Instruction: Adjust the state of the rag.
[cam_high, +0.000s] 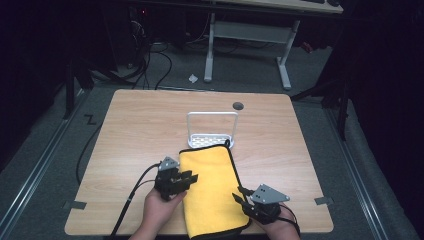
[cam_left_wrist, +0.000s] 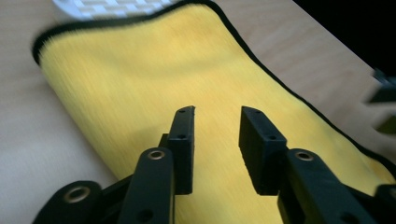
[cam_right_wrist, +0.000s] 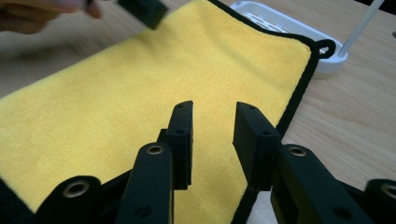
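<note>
- The left gripper (cam_left_wrist: 217, 116) holds its two black jaws parted, with nothing but a bare gap between them, over the left part of a folded yellow microfibre cloth with black edging (cam_left_wrist: 154, 79).
- The right gripper (cam_right_wrist: 212, 112) also has its jaws apart, gripping nothing, above the cloth's right border near the black hem.
- In the high view the left gripper (cam_high: 189, 178) sits at the cloth's left edge and the right gripper (cam_high: 239, 194) at its right edge, each in a hand coming in from the near side.
- The cloth (cam_high: 212, 190) lies flat on the light wooden table (cam_high: 135, 125), lengthwise from the near edge.
- Its far end reaches a small white plastic rack with a tall wire hoop (cam_high: 212, 131) near the table's middle; its hanging loop touches the rack's base (cam_right_wrist: 289, 25).
</note>
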